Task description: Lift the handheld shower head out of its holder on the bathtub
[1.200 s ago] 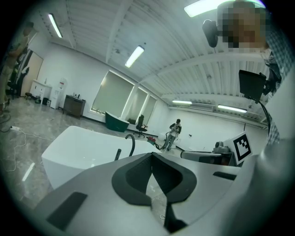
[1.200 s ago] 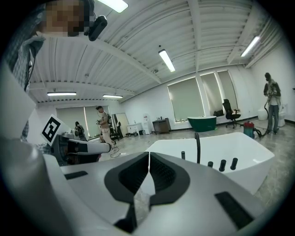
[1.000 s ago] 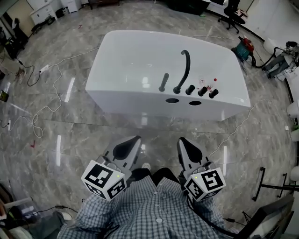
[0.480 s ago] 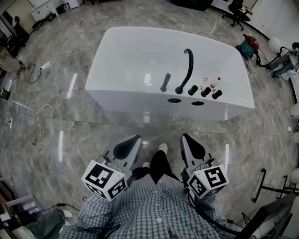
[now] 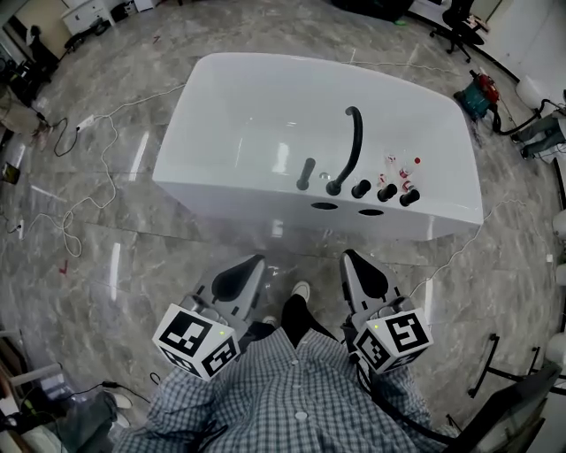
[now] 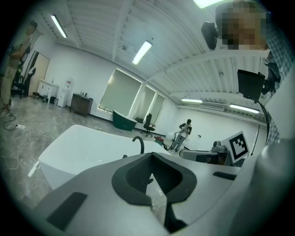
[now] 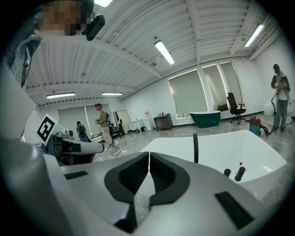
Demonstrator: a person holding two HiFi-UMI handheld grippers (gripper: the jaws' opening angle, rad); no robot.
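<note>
The white bathtub point(image 5: 265, 106) stands on the floor ahead of me. On its near rim the black handheld shower head point(image 5: 305, 173) stands upright in its holder, left of the curved black spout point(image 5: 348, 150) and three black knobs point(image 5: 386, 192). Both grippers hang low in the head view, well short of the tub. My left gripper point(image 5: 237, 276) and right gripper point(image 5: 364, 274) are both shut with nothing in them. From the left gripper point(image 6: 151, 155) view the spout point(image 6: 139, 143) shows above the jaws. In the right gripper point(image 7: 149, 153) view the spout point(image 7: 195, 147) and knobs point(image 7: 238, 174) are visible.
White cables point(image 5: 97, 168) trail over the marble floor left of the tub. A vacuum cleaner point(image 5: 473, 91) and an office chair point(image 5: 460, 18) stand at the far right. Small red-capped bottles point(image 5: 402, 166) sit on the tub rim. People stand in the room point(image 7: 102, 124).
The tub has drawn nearer and sits lower in the head view as I walk toward it. Both grippers keep their spots in the view and stay shut.
</note>
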